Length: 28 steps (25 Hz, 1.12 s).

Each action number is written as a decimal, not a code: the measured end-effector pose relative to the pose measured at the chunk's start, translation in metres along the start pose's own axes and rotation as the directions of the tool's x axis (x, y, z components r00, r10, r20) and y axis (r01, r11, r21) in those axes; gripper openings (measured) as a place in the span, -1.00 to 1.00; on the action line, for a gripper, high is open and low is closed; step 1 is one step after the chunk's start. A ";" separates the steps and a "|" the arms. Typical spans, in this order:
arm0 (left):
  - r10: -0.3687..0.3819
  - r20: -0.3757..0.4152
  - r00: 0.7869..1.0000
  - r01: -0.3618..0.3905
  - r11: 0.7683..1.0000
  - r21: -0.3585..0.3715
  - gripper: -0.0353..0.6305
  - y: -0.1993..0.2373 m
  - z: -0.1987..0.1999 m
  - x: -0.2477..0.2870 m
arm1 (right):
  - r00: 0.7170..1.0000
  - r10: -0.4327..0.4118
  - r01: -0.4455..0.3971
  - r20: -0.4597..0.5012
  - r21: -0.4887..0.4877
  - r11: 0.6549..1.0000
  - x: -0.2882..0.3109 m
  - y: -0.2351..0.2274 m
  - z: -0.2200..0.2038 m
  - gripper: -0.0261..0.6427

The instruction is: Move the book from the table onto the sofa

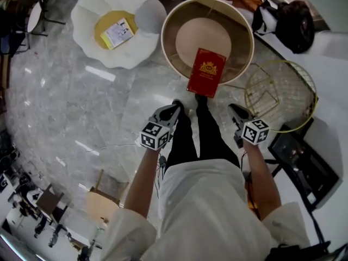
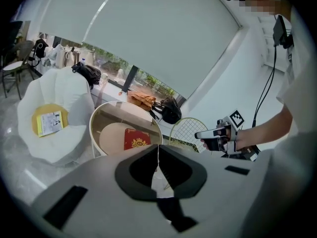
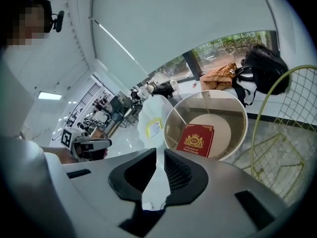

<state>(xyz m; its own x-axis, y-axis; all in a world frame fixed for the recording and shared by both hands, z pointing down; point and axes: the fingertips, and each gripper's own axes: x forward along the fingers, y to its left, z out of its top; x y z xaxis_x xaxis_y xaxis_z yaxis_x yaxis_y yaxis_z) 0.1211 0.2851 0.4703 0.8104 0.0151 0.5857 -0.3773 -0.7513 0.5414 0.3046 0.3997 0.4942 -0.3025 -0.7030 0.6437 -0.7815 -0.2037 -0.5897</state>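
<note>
On the round table [image 1: 163, 37], red book [image 1: 205, 72] ahead of and between left gripper [image 1: 175, 107] and right gripper [image 1: 235, 111], both closed, empty.

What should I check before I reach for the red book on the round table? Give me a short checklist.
1. The book is in view, flat by the near rim of the table, with nothing on it: ok.
2. The left hand-held gripper is open for a grasp: not ok, jaws shut and empty.
3. The right hand-held gripper is open for a grasp: not ok, jaws shut and empty.
4. The sofa is in view: ok.
5. The sofa has a free spot for the book: cannot tell; a yellow cushion with a booklet on it takes up the seat.
</note>
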 end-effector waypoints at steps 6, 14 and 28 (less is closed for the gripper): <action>0.018 -0.025 1.000 -0.019 0.999 -0.050 -0.88 0.025 -0.023 0.045 | 0.993 0.038 -0.038 -0.116 -0.002 0.999 0.043 -0.039 -0.023 -0.77; 0.036 -0.091 0.995 -0.047 0.992 -0.120 -0.72 0.068 -0.061 0.107 | 0.972 0.058 -0.046 -0.226 0.058 0.997 0.098 -0.089 -0.059 -0.57; -0.006 -0.231 0.973 -0.057 0.963 -0.265 -0.35 0.132 -0.140 0.200 | 0.929 0.138 -0.067 -0.344 0.211 0.975 0.182 -0.155 -0.125 -0.28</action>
<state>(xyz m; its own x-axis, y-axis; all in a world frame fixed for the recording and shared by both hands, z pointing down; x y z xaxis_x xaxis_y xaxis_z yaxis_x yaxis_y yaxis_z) 0.1706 0.2813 0.7428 0.6875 0.1715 0.7057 -0.5278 -0.5495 0.6477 0.3028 0.3881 0.7638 -0.5768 -0.4466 0.6840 -0.6266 -0.2954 -0.7212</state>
